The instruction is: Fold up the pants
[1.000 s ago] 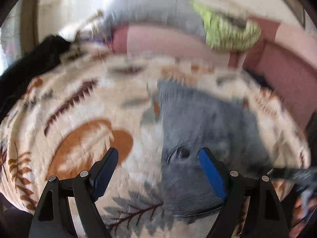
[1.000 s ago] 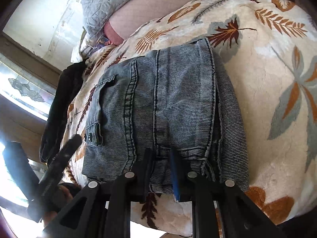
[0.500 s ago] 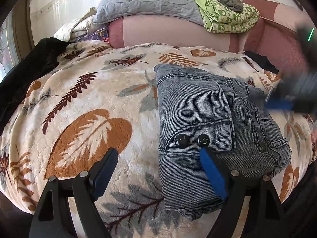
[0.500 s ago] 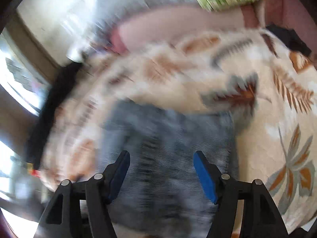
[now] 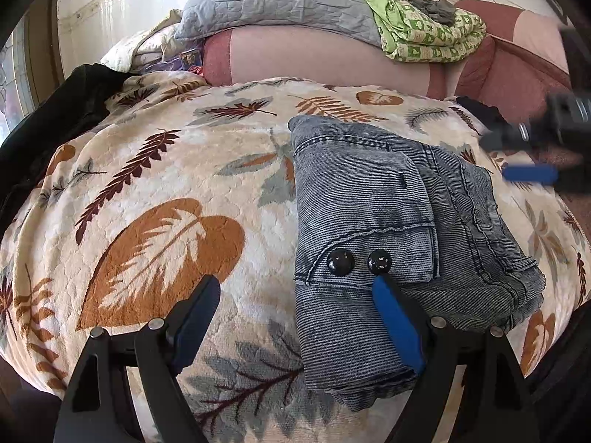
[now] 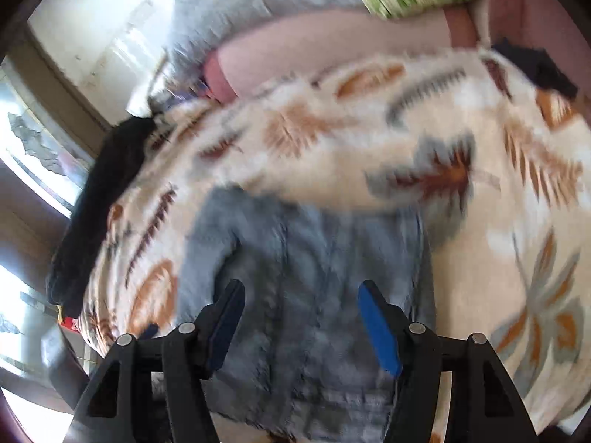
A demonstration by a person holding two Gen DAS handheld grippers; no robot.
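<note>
The grey-blue denim pants point(image 5: 369, 203) lie folded into a compact bundle on the leaf-print blanket point(image 5: 166, 170), with a flap pocket and two black buttons point(image 5: 358, 261) facing up. My left gripper point(image 5: 295, 284) hangs open over the bundle's near left edge; its right pad is just below the buttons and its left pad is over bare blanket. In the blurred right wrist view, my right gripper point(image 6: 301, 288) hovers above the pants point(image 6: 314, 258). Its jaws stand wide apart and are closing slightly, with nothing pinched between them. That gripper also shows as a blur point(image 5: 532, 175) to the right of the bundle.
A grey quilted pillow point(image 5: 280, 0) and a green patterned cloth point(image 5: 424, 33) lie on a pink bolster point(image 5: 314, 59) behind the blanket. A black garment point(image 5: 48, 118) drapes over the left edge. A window point(image 6: 33, 147) is on the far left.
My right gripper let go of the pants' near edge, opened wide, and rose and drew back from the bundle. The left gripper stayed in place, open.
</note>
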